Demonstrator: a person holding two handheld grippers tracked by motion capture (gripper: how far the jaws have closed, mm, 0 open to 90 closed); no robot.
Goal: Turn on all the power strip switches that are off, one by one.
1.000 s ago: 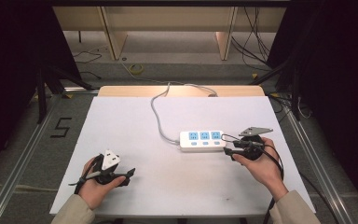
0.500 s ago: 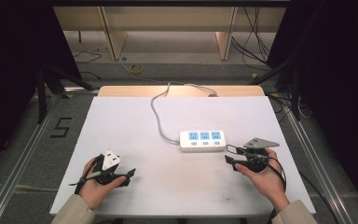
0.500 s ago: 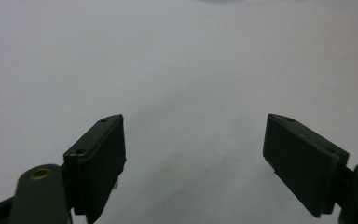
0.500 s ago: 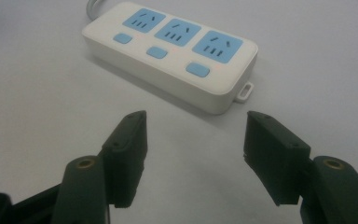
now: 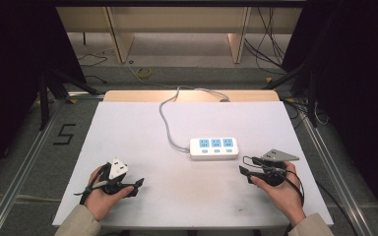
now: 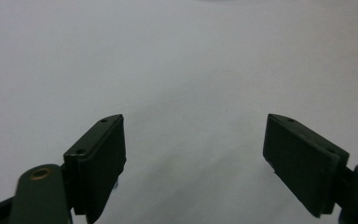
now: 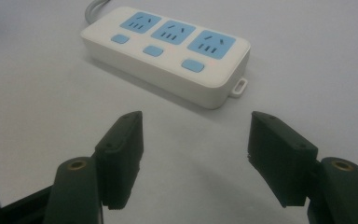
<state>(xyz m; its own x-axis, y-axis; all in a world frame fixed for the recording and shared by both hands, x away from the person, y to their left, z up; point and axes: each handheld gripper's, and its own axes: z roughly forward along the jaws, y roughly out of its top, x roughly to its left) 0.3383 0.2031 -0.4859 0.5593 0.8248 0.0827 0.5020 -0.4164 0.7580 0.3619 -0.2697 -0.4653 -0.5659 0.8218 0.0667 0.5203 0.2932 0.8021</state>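
A white power strip with three blue sockets lies right of the table's middle, and its grey cable runs off the far edge. My right gripper rests on the table just right of and nearer than the strip, pointing left. In the right gripper view the strip lies a short way beyond my right gripper. Its jaws have just been opening, stand wide apart and hold nothing. My left gripper lies at the near left, open over bare table.
The white table has a wooden strip along its far edge. Beyond it the floor carries loose cables and furniture legs. Metal rails run along both sides of the table.
My right gripper has drawn back from the strip's right end toward the near edge and sunk to the table. Its jaws stand wider. The left hand has not moved.
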